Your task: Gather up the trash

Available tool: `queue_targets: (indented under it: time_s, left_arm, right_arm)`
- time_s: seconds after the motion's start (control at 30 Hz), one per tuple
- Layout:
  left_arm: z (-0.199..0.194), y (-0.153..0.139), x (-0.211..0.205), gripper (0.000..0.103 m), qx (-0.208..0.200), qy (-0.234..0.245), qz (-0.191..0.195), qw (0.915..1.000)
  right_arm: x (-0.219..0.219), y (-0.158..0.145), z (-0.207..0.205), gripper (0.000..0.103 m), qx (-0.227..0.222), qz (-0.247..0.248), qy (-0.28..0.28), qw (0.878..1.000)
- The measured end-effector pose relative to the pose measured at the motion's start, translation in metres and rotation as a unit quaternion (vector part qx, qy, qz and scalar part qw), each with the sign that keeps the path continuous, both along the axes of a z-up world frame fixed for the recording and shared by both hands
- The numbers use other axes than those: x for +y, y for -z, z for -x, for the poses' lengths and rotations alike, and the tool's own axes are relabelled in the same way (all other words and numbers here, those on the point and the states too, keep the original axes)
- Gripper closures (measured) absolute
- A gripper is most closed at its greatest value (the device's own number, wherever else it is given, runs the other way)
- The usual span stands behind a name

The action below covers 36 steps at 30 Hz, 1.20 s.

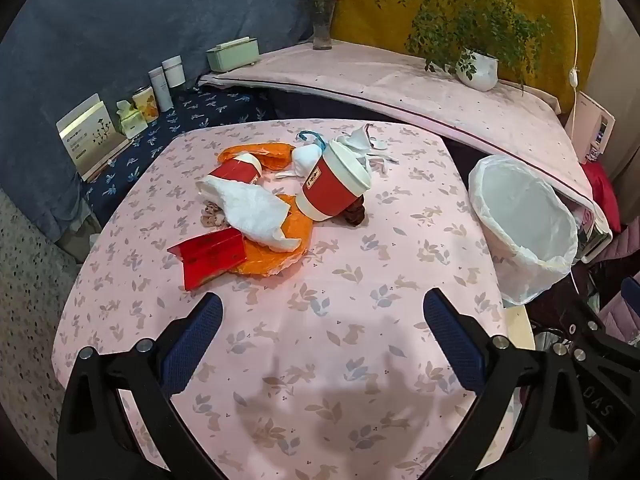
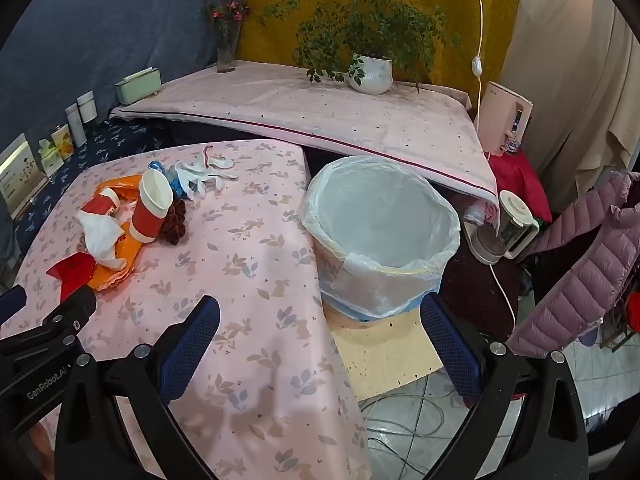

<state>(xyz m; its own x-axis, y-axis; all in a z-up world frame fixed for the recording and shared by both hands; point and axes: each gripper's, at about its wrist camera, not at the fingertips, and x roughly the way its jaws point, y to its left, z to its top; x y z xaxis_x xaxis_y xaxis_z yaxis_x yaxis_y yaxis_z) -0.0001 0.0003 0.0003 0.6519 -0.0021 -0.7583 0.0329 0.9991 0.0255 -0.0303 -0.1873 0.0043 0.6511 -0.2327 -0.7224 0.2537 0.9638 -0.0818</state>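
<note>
Both claws empty w/ fingers spread wide: left claw hangs over bare worktop, right claw sits at the worktop's right edge, facing the lined bin. Trash pile lies ahead & slightly left of the left claw, so left is prob. the nearer arm. Closest piece is the red card, long axis running left-right; upright-ish red cup stands further back; white tissue lies between them.
</note>
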Motion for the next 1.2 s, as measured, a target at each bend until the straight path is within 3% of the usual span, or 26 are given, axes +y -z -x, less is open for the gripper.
queue_targets:
  time_s: [1.2]
  left_arm:
    - [0.002, -0.004, 0.01, 0.007, -0.006, -0.006, 0.002, 1.0]
  right_arm:
    - [0.015, 0.001, 0.002, 0.007, 0.007, 0.027, -0.028, 0.999]
